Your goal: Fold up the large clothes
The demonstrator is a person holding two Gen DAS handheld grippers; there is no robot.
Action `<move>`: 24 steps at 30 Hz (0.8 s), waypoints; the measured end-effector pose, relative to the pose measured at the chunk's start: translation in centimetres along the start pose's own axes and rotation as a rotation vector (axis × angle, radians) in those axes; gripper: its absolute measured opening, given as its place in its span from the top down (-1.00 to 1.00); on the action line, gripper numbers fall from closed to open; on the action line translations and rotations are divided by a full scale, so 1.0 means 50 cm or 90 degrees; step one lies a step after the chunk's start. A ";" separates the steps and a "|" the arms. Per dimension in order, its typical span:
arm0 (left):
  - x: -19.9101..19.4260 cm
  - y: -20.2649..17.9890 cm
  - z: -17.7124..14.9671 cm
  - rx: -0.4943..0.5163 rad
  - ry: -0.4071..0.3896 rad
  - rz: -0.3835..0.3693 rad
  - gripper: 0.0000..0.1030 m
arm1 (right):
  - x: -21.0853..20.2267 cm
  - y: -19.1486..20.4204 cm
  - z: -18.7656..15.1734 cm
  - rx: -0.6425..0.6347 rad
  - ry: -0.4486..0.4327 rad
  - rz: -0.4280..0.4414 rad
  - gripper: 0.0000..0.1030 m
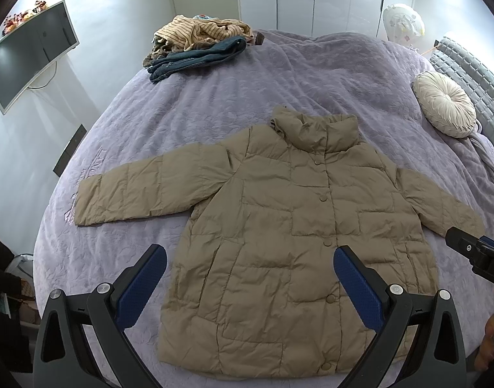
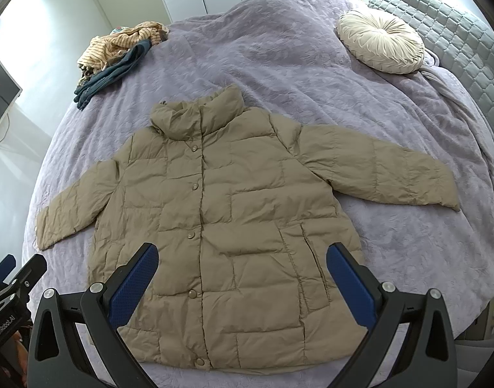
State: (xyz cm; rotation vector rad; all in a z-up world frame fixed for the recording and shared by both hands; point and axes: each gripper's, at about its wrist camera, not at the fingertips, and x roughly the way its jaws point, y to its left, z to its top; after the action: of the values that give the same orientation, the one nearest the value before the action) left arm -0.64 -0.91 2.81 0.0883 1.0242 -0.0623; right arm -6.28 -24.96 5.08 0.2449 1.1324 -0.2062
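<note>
A tan quilted puffer jacket (image 1: 279, 220) (image 2: 221, 213) lies flat and buttoned on the lilac bed cover (image 1: 214, 103) (image 2: 279, 64), front up, collar away from me, both sleeves spread sideways. My left gripper (image 1: 250, 258) hovers open above the jacket's lower left part, blue pads wide apart, nothing between them. My right gripper (image 2: 242, 258) hovers open above the jacket's lower middle, also holding nothing. The right gripper's black body (image 1: 476, 255) shows at the right edge of the left wrist view, and the left gripper's body (image 2: 10, 278) at the lower left of the right wrist view.
A pile of striped and denim clothes (image 1: 198, 45) (image 2: 117, 55) sits at the bed's far left corner. A round cream cushion (image 1: 445, 103) (image 2: 381, 40) rests near the grey padded headboard (image 2: 457, 42). A monitor (image 1: 27, 55) hangs on the left wall.
</note>
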 end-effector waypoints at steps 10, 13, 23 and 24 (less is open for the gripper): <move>0.016 0.002 0.001 -0.004 0.012 -0.014 -1.00 | 0.014 0.019 -0.020 0.001 0.013 0.005 -1.00; 0.028 0.010 0.000 -0.010 0.021 -0.025 -1.00 | 0.021 0.025 -0.021 0.005 0.028 0.018 -1.00; 0.125 0.093 -0.017 -0.076 0.079 -0.057 -1.00 | 0.074 0.078 -0.030 -0.027 0.095 0.066 -1.00; 0.135 0.105 -0.019 -0.086 0.083 -0.056 -1.00 | 0.084 0.088 -0.036 -0.025 0.104 0.075 -1.00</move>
State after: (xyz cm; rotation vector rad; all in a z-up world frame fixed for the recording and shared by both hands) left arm 2.55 4.34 -3.20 -0.0759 1.1597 -0.0680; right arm -4.85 -20.40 0.92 0.2966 1.2785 -0.0597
